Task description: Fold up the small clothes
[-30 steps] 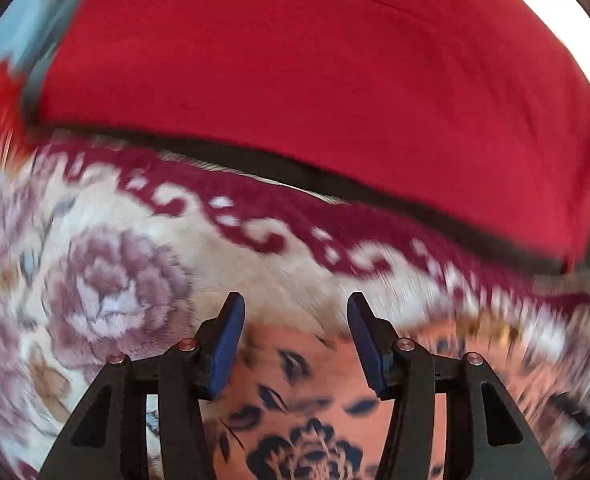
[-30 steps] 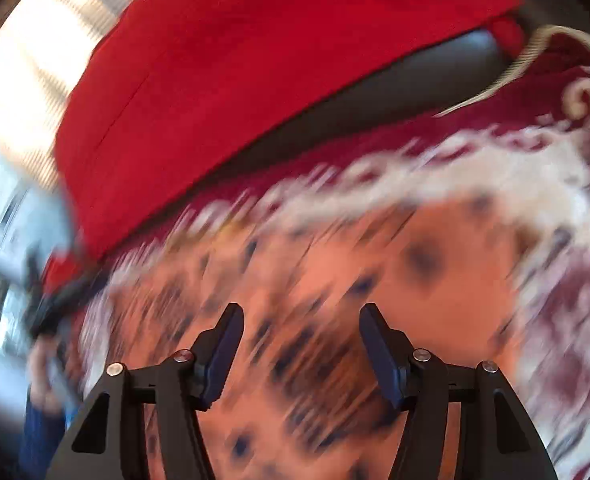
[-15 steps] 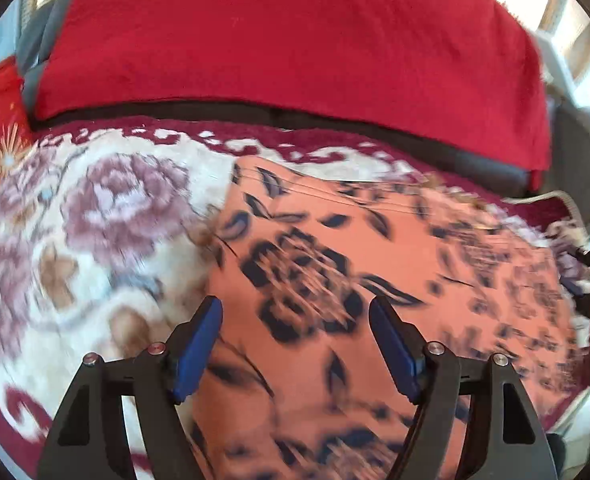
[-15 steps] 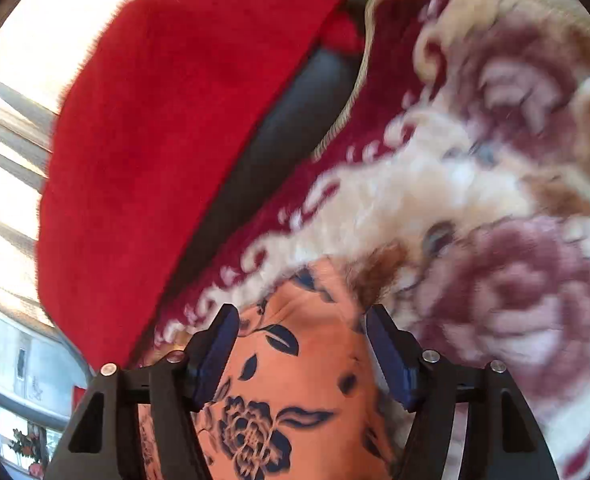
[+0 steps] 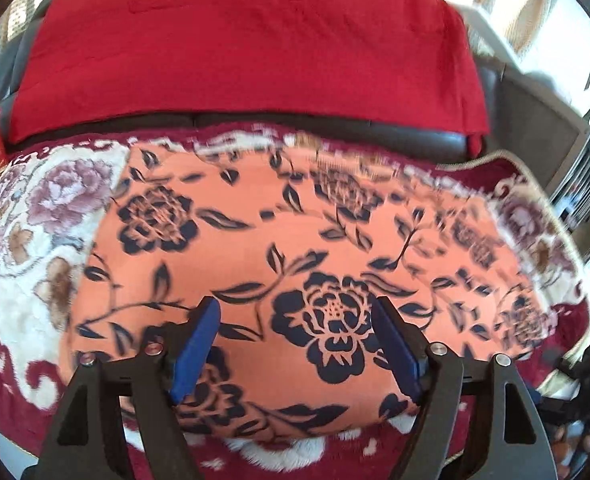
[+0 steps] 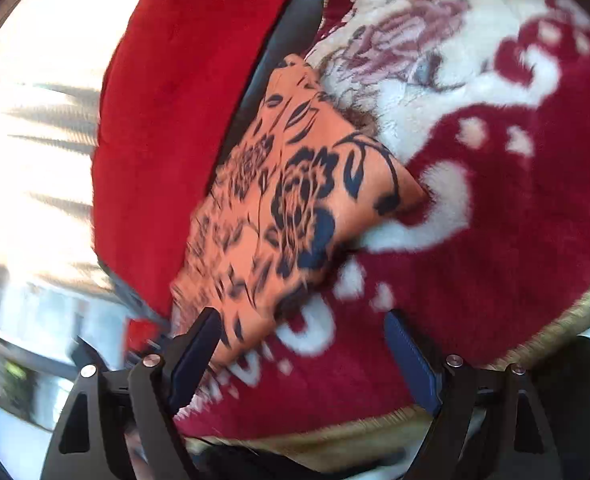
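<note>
Left wrist view: your left gripper (image 5: 295, 322) stands wide, its jaws just opened, holding nothing above the orange floral garment (image 5: 295, 240) lying flat on the plush blanket (image 5: 35, 240). Right wrist view: your right gripper (image 6: 301, 338), jaws just opened wide and empty, hovers beside the garment's corner (image 6: 295, 200).

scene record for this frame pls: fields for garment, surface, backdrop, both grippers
garment: orange cloth with dark floral print, spread flat
surface: plush floral blanket, cream and maroon, under the cloth
backdrop: red throw draped over a dark sofa back
left gripper: jaws have just been opening; above the cloth, nothing gripped
right gripper: jaws have just been opening; at the cloth's end, nothing gripped
</note>
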Available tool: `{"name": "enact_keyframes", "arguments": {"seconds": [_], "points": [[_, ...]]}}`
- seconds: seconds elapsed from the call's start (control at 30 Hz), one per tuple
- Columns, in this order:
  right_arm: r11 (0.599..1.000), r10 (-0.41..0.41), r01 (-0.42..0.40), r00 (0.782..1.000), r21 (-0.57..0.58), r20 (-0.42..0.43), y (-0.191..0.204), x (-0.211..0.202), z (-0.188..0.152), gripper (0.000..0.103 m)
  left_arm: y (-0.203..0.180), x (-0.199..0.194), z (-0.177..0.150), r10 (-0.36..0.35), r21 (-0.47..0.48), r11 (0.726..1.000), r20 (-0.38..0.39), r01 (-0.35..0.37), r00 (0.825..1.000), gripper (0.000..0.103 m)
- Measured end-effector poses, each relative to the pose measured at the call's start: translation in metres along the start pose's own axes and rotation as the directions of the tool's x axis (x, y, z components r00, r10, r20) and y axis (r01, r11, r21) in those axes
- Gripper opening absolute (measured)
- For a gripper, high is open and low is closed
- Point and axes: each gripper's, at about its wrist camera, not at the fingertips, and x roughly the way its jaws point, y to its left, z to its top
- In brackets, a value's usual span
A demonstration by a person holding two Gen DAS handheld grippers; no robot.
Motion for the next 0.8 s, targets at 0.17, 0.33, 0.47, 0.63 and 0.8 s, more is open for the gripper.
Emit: {"name": "enact_keyframes", "arguments": {"seconds": [0.17,0.33,0.47,0.63,0.8], "points": [[0.997,0.022,-0.028,0.997,0.074,0.08,-0.006,0.016,0.026,0.081,-0.011,0.022,-0.005,0.098,0.053,0.994,-0.039,-0.096,0.994,0.08],[0.997,-0.072,0.07,0.994,0.024,0.082,0.007,0.019,0.046,0.019,-0.015,0.008,0.004,0.076,0.029,0.997,-0.038,-0.075,0.996,0.08],[0.917,-0.201,0.28,0.94,-0.283,0.277,0.073,-0.016,0.028,0.011,-0.025,-0.01,0.014,0.054,0.035,0.998,0.037,-0.055,0.998,0.08],[0.962,-0.225,0.237,0.97,-0.133,0.096,0.011,0.013,0.04,0.019,-0.043,0.02,0.011,0.089,0.112,0.99,-0.016,-0.086,0.996,0.082],[0.98,-0.115,0.146,0.971,-0.137,0.208,0.02,-0.03,0.056,0.092,-0.052,0.038,-0.003,0.159,0.184,0.97,0.019,-0.16,0.987,0.088]]}}
